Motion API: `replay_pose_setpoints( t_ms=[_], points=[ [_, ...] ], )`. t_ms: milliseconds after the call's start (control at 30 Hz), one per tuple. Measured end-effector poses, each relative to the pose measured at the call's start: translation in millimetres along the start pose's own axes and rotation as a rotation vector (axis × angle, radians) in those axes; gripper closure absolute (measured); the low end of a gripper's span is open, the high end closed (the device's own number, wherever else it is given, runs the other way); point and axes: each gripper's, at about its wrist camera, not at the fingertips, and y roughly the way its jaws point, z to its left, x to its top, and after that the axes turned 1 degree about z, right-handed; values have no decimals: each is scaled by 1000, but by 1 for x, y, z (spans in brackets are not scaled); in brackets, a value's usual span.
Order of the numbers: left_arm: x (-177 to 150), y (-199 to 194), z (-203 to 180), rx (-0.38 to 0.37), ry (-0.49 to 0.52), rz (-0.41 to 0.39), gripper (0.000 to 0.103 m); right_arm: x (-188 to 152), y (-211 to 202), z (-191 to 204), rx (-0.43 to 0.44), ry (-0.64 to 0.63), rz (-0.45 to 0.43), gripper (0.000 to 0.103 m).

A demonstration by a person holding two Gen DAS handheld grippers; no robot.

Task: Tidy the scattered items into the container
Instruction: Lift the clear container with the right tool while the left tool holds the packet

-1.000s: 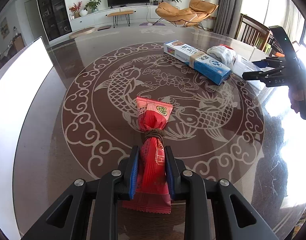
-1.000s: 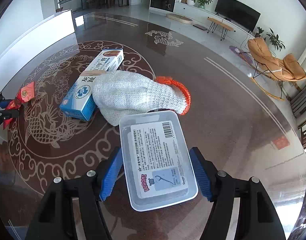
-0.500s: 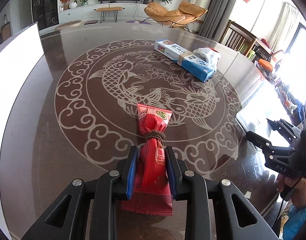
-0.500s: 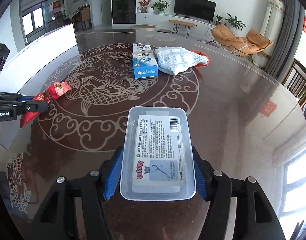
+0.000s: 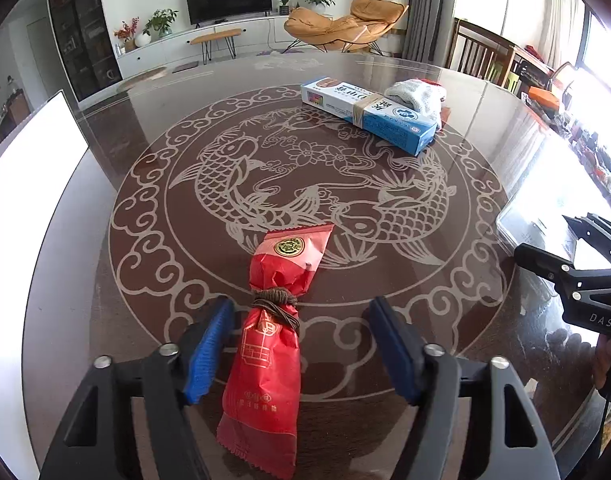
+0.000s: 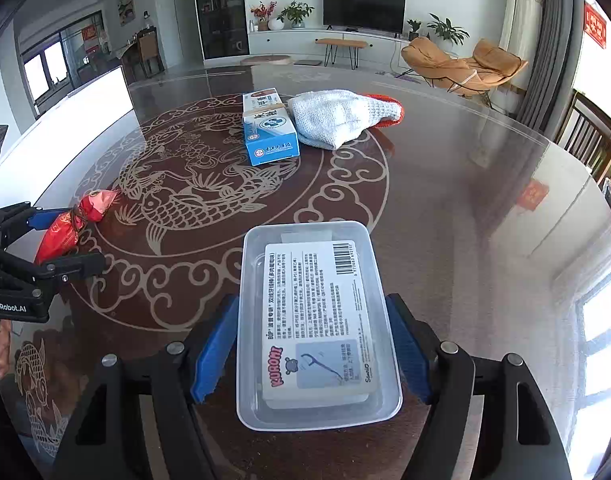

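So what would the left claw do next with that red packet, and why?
Probably close again on the red packet: the left gripper is opening, its pads clear of the packet lying on the table, while the clear container sits empty between the right gripper pads.

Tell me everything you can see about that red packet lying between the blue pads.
The red packet is a crinkly, foil-like wrapper with crimped ends, cinched near its middle by a dark brown cord. A gold round emblem sits on the far half, faint line drawings and characters on the near half. It lies flat on the glass-topped table, lengthwise between the pads of the left gripper, whose jaws are opening; neither pad presses it now, though the left one stands close. Its contents cannot be seen.
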Motion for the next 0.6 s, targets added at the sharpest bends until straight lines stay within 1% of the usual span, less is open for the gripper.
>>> replay_pose_setpoints(
  t_ms=[33,67,100,167,300,400,467,600],
  points=[
    [2,-1,2,-6,-8,18,84,-1,-2,0,-13,8,-3,39],
    [2,-3,4,-43,-25,32,84,-3,-4,0,-22,26,0,39],
    [1,-5,5,-52,-30,35,84,-6,-7,2,-18,42,-3,40],
    [-6,-14,3,-21,-19,13,84,-13,-15,6,18,78,-12,40],
    [-20,-36,2,-20,-50,-21,84,-27,-43,24,48,104,-57,40],
    [-28,-53,-1,3,-37,-47,84,-32,-61,34,73,131,-83,40],
    [-31,-62,-2,5,-35,-62,84,-32,-69,42,89,128,-88,40],
    [-36,-77,-1,9,-35,-85,84,-33,-78,58,92,101,-90,40]
  ],
)
